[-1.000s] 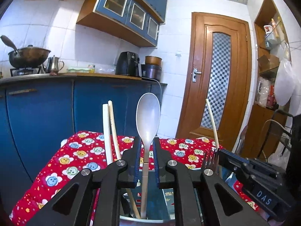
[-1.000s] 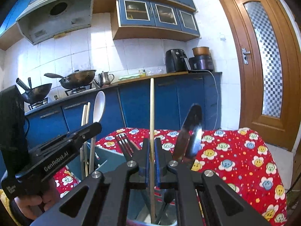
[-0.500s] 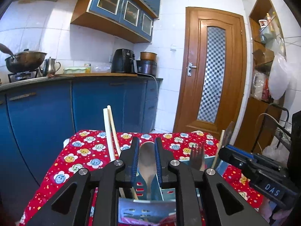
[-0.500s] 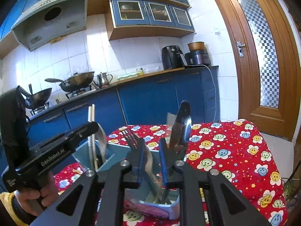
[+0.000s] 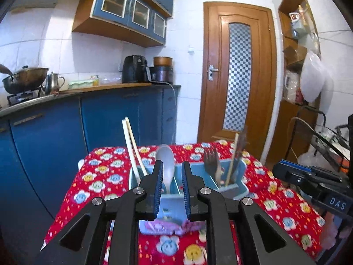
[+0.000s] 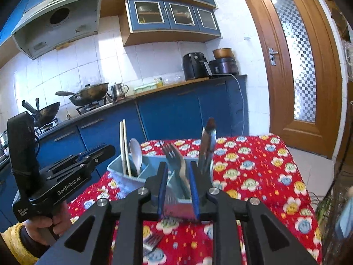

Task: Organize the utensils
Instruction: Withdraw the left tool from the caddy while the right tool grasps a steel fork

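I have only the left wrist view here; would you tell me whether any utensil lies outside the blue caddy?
Observer: Yes. In the right wrist view a loose fork lies on the tablecloth, on the near side of the caddy.
Operator: Thank you. Is the right gripper holding anything?
Observer: No. The right gripper is open, with nothing clamped. The standing fork seen between its fingers sits in the caddy beyond them.
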`<state>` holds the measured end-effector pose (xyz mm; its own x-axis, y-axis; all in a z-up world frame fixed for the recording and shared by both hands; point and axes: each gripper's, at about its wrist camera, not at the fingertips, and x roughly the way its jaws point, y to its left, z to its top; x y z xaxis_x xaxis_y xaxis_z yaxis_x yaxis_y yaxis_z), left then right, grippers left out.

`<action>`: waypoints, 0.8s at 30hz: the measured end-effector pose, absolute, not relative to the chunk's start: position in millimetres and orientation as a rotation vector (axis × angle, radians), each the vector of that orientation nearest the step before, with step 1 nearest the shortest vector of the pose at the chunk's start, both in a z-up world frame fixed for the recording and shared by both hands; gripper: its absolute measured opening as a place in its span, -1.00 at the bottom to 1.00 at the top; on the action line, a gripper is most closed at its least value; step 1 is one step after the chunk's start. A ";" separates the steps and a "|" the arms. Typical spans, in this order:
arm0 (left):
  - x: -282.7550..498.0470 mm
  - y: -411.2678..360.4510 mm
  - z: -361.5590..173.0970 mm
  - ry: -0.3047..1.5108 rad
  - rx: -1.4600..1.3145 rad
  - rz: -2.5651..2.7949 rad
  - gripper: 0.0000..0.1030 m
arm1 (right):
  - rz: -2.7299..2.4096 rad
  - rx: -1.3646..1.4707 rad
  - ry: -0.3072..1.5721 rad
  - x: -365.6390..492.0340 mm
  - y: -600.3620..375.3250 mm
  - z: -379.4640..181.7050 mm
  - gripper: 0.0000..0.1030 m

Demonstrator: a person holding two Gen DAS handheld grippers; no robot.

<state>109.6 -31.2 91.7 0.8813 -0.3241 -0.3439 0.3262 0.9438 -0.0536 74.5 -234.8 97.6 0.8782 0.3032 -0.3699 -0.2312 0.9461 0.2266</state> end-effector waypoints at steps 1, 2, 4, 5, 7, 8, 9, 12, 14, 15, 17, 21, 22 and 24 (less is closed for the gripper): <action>105.4 -30.7 90.4 0.383 0.004 -0.358 -0.67 | 0.279 0.183 0.429 69.9 -235.6 97.0 -0.57; 102.8 -30.5 89.0 0.408 0.004 -0.374 -0.67 | 0.278 0.187 0.445 65.5 -236.1 95.8 -0.57; 96.8 -31.1 84.4 0.455 0.011 -0.390 -0.67 | 0.267 0.187 0.463 57.3 -235.8 92.8 -0.57; 93.6 -31.1 82.0 0.476 0.018 -0.391 -0.67 | 0.256 0.183 0.469 52.5 -235.6 90.9 -0.57; 86.4 -30.5 78.8 0.512 0.034 -0.385 -0.67 | 0.238 0.175 0.484 45.5 -235.5 86.2 -0.54; 83.1 -29.7 77.3 0.527 0.039 -0.382 -0.67 | 0.231 0.179 0.497 42.2 -236.0 83.3 -0.54; 79.0 -28.4 75.4 0.541 0.041 -0.380 -0.67 | 0.227 0.189 0.510 40.0 -236.8 81.0 -0.53; 71.1 -25.7 68.5 0.573 0.050 -0.369 -0.67 | 0.220 0.223 0.542 36.0 -240.5 74.1 -0.53; 68.4 -23.0 60.9 0.610 0.054 -0.353 -0.67 | 0.211 0.236 0.567 33.4 -241.0 68.9 -0.53; 67.9 -21.4 57.4 0.629 0.055 -0.347 -0.67 | 0.209 0.241 0.579 32.9 -240.8 66.8 -0.53; 67.6 -18.0 51.3 0.663 0.049 -0.339 -0.67 | 0.212 0.251 0.597 31.6 -240.8 63.1 -0.53; 69.0 -7.5 42.2 0.700 0.046 -0.299 -0.67 | 0.223 0.264 0.637 33.1 -238.4 55.1 -0.52; 69.6 -4.5 40.2 0.707 0.043 -0.286 -0.67 | 0.224 0.266 0.648 33.9 -237.5 53.0 -0.52; 70.8 1.1 36.7 0.721 0.032 -0.268 -0.67 | 0.240 0.276 0.672 36.2 -234.7 48.9 -0.50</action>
<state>70.8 1.1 36.7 0.7183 -0.2315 -0.6562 0.2536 0.9653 -0.0629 36.2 -234.7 48.9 0.7575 0.3053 -0.5770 -0.1289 0.9364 0.3263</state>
